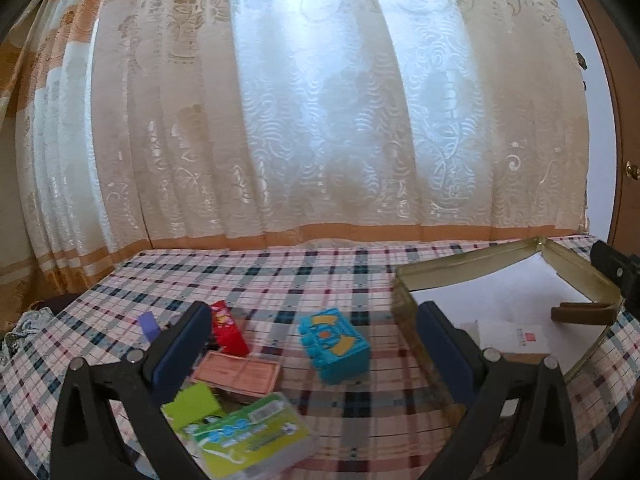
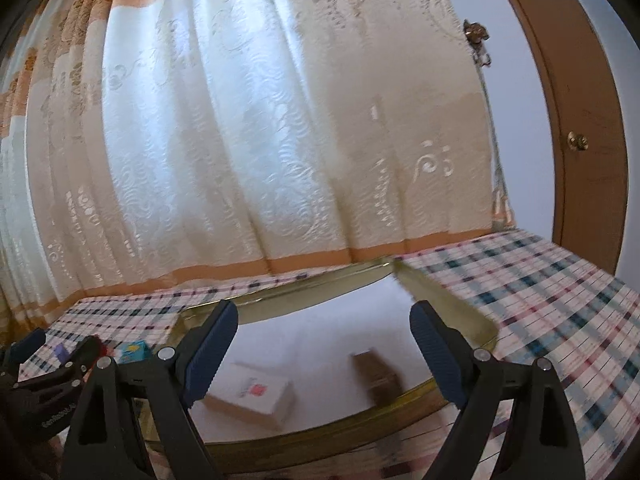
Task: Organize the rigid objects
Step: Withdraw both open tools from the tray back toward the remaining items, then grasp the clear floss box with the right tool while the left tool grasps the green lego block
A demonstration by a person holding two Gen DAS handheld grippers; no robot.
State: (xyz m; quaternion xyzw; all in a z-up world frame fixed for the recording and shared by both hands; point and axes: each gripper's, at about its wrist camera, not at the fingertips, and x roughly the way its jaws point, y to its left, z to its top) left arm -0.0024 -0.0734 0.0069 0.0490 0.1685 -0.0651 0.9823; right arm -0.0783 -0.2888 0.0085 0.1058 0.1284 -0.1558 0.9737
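Two grippers up, both spread wide, nothing held. Left gripper point(image 1: 316, 344) looks straight at the blue toy box point(image 1: 335, 346), which sits just left of the gold tray point(image 1: 404, 292), long axis angling toward the tray. Right gripper point(image 2: 324, 348) hangs over the tray, so left's nearer.

- Bright daylight glows through the curtain point(image 1: 320, 112) — backlit, washed out mid-folds.
- Fisheye bends the edges; dark corners.
- Motion blur smears the tray point(image 2: 460, 304) and boxes — soft shadows.
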